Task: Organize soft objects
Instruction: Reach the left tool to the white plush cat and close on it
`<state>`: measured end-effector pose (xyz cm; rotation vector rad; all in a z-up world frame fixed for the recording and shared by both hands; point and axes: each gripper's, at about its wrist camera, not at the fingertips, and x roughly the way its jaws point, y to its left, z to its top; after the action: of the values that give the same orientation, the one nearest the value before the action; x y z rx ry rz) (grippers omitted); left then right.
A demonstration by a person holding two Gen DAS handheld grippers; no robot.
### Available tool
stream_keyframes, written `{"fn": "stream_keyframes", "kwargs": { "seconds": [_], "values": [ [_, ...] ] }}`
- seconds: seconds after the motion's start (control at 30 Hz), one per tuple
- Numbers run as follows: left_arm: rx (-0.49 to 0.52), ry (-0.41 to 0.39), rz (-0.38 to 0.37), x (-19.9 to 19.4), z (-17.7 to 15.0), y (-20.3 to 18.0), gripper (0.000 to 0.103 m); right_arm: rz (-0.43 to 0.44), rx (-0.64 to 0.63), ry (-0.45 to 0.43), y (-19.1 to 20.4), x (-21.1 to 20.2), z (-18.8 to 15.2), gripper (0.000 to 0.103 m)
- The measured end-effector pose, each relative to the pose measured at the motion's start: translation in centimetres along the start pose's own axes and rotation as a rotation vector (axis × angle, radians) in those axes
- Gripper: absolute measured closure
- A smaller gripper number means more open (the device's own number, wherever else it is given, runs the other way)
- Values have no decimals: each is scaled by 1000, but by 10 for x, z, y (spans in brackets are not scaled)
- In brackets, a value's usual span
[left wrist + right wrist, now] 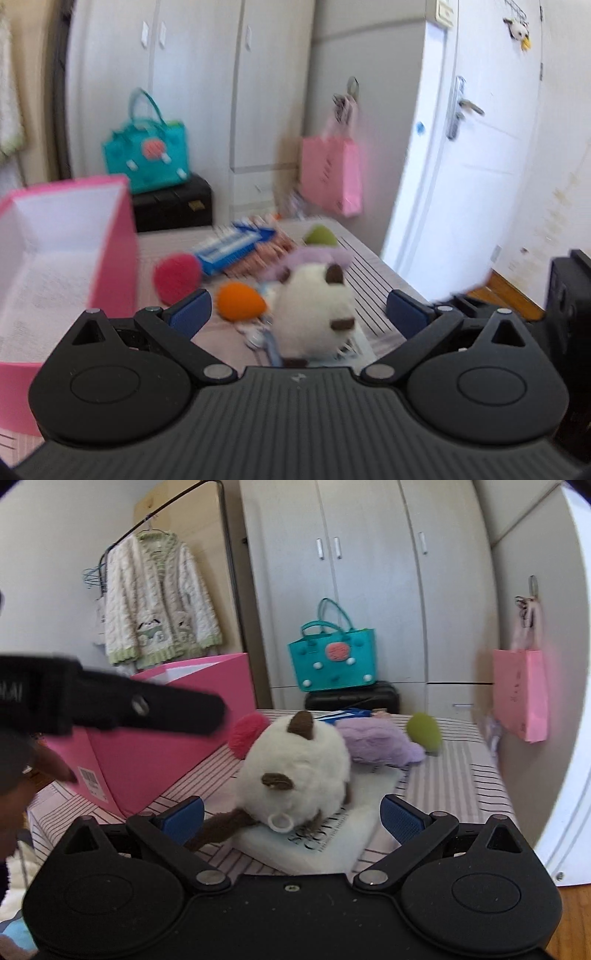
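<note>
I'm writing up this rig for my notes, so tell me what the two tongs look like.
Both look alike. The left tongs and right tongs each have a ribbed matte black body, two rounded black housings with embossed circles, and angled black linkage arms on silver pivot pins. The fingers carry textured blue pads. No cables or sleeves show.

Plush cat (295, 771) lies on a booklet (332, 842), box (155, 760) left.
</note>
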<state>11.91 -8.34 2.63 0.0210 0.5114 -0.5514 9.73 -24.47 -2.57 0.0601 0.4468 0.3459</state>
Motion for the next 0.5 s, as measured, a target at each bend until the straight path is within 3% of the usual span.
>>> {"fn": "stream_keyframes", "kwargs": {
  "seconds": [0.17,0.33,0.5],
  "values": [
    [4,56,-22,19,4,8,3,8,4,17,-4,13,2,4],
    [-6,69,-51,34,8,9,3,21,-19,58,-7,23,6,13],
    [-49,81,-66,50,11,14,3,42,-11,77,-3,35,9,14]
  ]
}}
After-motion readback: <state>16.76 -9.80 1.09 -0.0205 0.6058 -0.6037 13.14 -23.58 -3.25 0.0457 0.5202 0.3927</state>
